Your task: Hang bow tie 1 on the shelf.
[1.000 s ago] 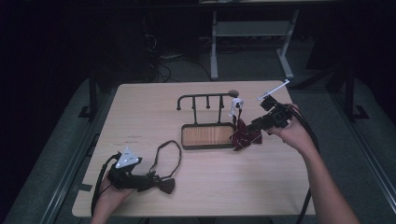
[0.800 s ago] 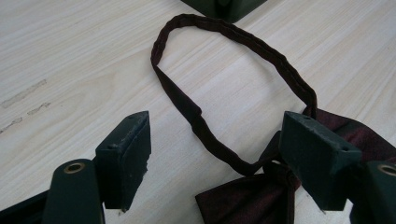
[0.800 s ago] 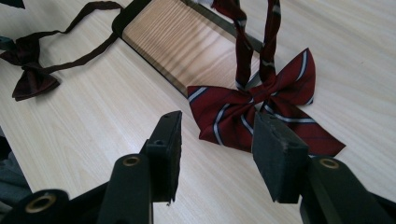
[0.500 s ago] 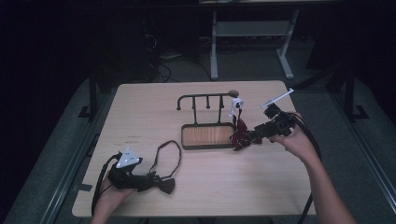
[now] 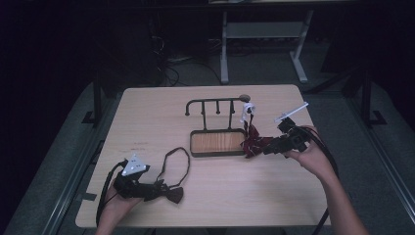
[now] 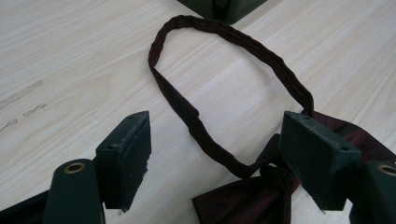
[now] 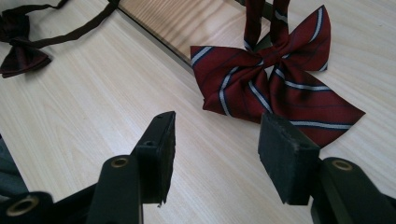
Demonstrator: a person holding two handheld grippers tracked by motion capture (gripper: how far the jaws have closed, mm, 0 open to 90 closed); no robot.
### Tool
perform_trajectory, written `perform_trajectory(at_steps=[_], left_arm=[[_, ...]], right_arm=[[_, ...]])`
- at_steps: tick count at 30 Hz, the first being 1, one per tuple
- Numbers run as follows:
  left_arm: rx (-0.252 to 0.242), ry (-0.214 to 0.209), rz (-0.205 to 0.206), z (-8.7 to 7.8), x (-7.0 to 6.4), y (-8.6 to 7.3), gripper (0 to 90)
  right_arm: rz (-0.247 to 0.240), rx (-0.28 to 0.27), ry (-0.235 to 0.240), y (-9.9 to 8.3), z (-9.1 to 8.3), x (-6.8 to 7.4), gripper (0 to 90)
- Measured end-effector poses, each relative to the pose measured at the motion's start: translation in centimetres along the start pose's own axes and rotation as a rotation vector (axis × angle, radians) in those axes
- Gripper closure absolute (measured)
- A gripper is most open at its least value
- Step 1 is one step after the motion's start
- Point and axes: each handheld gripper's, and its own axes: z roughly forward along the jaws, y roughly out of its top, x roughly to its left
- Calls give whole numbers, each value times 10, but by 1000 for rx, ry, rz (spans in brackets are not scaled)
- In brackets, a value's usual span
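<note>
Striped bow tie [image 7: 275, 81], dark red with pale lines, lies on the wooden surface [image 5: 161, 112] just beside the right end of a dark rack [image 5: 218, 142] with a wood-lined tray base. Its 2 neck straps run up toward the rack's rail, where a white clip [image 5: 247, 107] sits near the right end. The right gripper [image 7: 215, 140] stands wide, both black jaws apart with bare surface between them, just short of the tie's nearer wing and not touching it. In the high view the right gripper [image 5: 274, 148] points left at the tie from the person's right hand [image 5: 308, 154].

Near the front left of the surface lies a plain dark bow tie [image 6: 261, 196], its thin strap forming a closed loop [image 6: 224, 70] that reaches toward the rack's near corner. The left gripper [image 6: 215, 154] is also wide. Its 2 jaws straddle the strap where it meets the knot, one jaw over bare wood, the other over the bow's upper wing; whether that jaw touches the cloth cannot be told. In the high view the left gripper [image 5: 157, 187] lies low, held by the left hand [image 5: 115, 203].
</note>
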Motion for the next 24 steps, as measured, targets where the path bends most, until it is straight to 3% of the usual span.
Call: perform_trajectory(at_steps=[17, 24], left_arm=[[-2, -2, -12, 0, 1, 0, 259], [1, -2, 4, 0, 2, 3, 260]], right_arm=[[9, -10, 11, -22, 3, 4, 455], [0, -5, 17, -36, 11, 10, 443]])
